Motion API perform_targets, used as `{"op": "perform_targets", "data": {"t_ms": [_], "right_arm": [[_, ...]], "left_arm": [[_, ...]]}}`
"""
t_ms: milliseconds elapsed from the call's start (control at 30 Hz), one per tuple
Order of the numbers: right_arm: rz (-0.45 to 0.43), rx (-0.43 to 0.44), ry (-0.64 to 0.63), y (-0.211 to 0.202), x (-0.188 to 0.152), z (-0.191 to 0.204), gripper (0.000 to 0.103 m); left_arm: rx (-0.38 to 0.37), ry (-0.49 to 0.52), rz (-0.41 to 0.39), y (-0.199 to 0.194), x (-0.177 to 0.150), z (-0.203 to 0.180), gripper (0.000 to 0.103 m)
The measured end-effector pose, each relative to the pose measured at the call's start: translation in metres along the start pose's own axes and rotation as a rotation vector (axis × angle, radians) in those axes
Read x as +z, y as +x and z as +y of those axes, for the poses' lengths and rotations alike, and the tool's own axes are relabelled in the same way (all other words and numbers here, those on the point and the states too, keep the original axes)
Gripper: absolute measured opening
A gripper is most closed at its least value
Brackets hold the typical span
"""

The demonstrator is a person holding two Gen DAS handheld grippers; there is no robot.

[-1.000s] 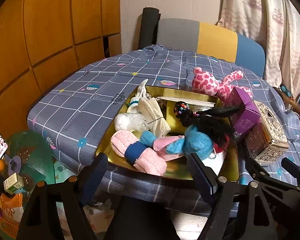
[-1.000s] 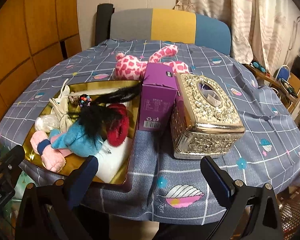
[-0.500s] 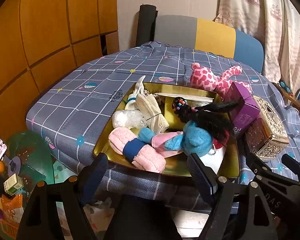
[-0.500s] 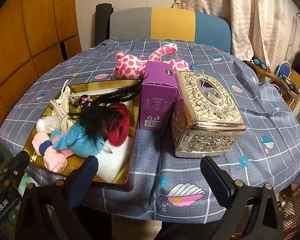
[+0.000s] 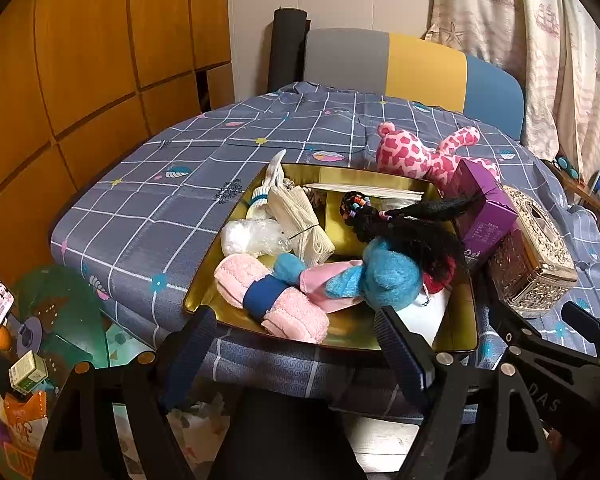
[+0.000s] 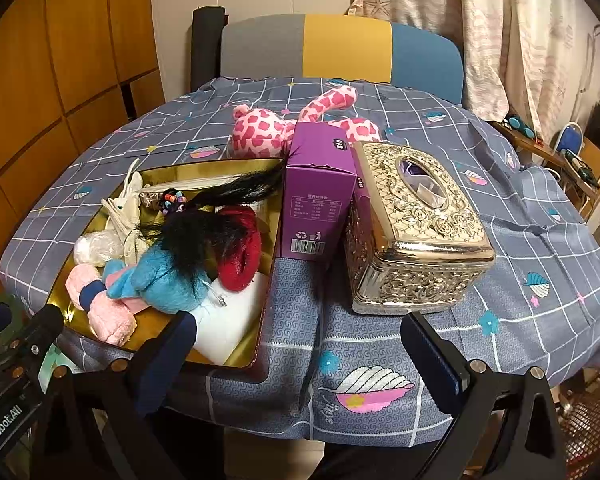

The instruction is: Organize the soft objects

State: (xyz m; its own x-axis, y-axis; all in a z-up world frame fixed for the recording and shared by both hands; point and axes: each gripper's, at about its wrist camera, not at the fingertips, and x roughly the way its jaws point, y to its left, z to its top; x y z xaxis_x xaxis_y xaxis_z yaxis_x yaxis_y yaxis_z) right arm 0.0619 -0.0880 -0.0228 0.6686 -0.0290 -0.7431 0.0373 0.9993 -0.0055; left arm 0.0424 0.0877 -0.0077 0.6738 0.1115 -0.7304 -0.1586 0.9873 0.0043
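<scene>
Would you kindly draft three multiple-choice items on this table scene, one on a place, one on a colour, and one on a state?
1. Where does the pink spotted plush toy lie?
A. inside the gold tray
B. on the tablecloth behind the gold tray
C. on top of the tissue box

2. What colour is the upright carton between the gold tray and the ornate tissue box?
A. purple
B. green
C. white

3. How do the left gripper and right gripper stand?
A. both shut on a sock
B. left shut, right open
C. both open and empty

Answers: 1 B, the toy rests on the cloth beyond the tray's far rim. 2 A, all its visible faces are purple. 3 C, each wrist view shows the fingers spread wide with nothing between them.
</scene>
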Motion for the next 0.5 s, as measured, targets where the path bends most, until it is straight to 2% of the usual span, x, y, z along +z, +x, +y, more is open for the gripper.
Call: {"op": "perform_targets", "data": {"t_ms": [233,300,400,500], "right_arm": [[0.003,-0.002,-0.002,0.0012,-0.0007,0.0000,0.103],[0.003,0.001,-0.002,0.0013,-0.0008,-0.0005,0.103],[0.001,0.000,-0.001,0.0013,-0.0006,-0.0011,0.103],[0.005,0.000,0.006,0.0027,0.0001,-0.0033,0.103]], "left_arm": [[0.008,0.003,-0.013,-0.0018,-0.0001,-0.0003,0.083],[0.004,0.000,-0.023,-0.0032,-0.0007,0.0005,0.073],[0.011,-0.002,-0.040,-0.0045,-0.0008,0.0010,0.073],[-0.003,-0.003,-0.021,-0.0012,-0.0012,0.0008,0.073]]}}
